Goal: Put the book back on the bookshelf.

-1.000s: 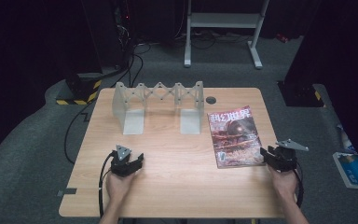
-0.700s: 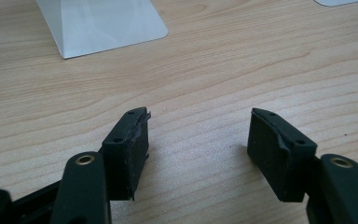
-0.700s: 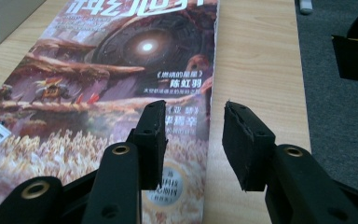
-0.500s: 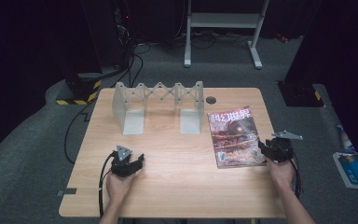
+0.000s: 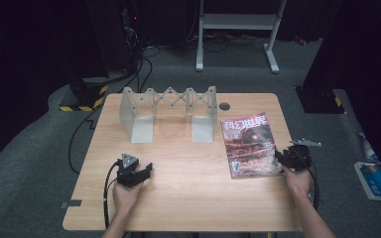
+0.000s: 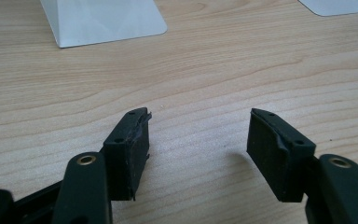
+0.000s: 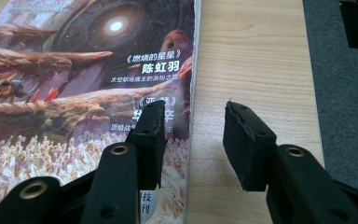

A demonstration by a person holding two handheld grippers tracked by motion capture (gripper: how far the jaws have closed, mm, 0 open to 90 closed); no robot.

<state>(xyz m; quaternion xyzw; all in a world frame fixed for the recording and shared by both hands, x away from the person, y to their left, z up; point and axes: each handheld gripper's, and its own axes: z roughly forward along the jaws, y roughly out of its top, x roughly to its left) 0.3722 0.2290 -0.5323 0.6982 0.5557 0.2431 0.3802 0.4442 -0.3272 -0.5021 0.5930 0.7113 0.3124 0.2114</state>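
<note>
The right gripper view shows the right gripper point(image 7: 191, 135), jaws apart, straddling the right edge of the glossy illustrated magazine point(image 7: 88, 74) lying on the light wooden table point(image 7: 251, 60), right side.

table point(image 5: 188, 198): pale wood-grain top, smooth, matt
magazine point(image 5: 249, 145): paper, glossy printed cover, catches light
rack point(image 5: 168, 111): grey-white sheet metal by its look, smooth, dull sheen
left gripper point(image 6: 198, 140): black plastic, matt; pads rough and worn at edges
right gripper point(image 7: 193, 135): black matt plastic, brass-coloured rivets
floor point(image 5: 39, 148): grey carpet, rough
</note>
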